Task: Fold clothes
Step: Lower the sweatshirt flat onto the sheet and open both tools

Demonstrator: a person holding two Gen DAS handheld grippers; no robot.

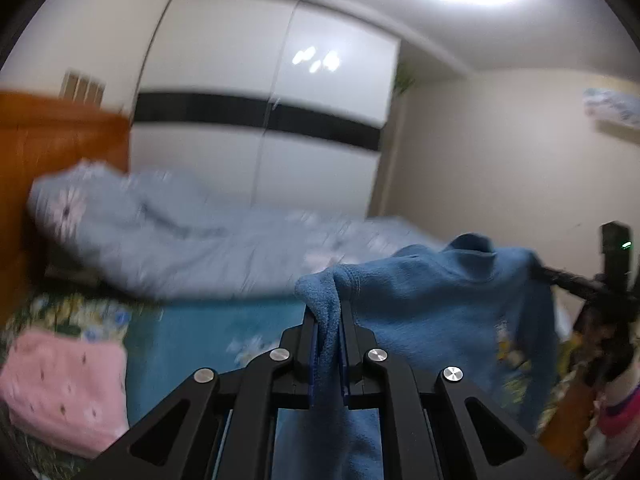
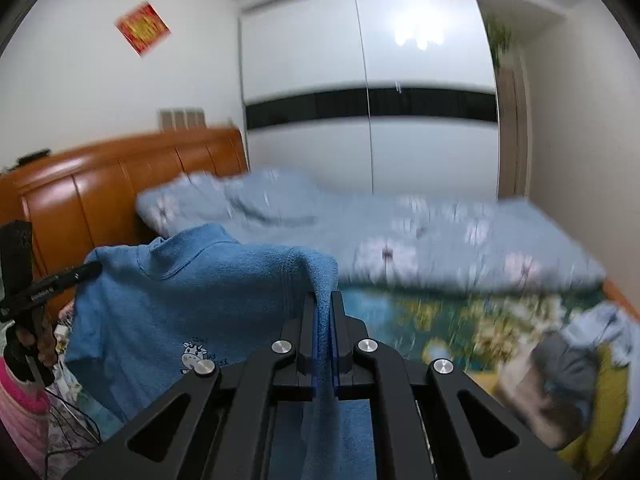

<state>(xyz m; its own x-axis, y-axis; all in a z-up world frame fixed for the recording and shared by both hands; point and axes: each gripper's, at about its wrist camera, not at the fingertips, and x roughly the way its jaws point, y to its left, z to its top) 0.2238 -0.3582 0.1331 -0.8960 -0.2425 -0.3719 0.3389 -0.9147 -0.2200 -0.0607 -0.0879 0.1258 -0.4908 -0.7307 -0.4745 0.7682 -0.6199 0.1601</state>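
Both claws, left claw (image 1: 329,320) and right claw (image 2: 323,312), pinch the blue fleece top (image 2: 192,292) stretched between them.

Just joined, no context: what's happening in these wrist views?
A person is folding clothes over a bed. Both grippers are clamped on a blue fleece top, the left gripper and right gripper each pinching an edge, holding it up in the air. A folded pink garment lies on the bed.

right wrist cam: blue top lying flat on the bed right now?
No. The blue fleece top hangs in the air above the bed, one edge pinched in the right gripper.
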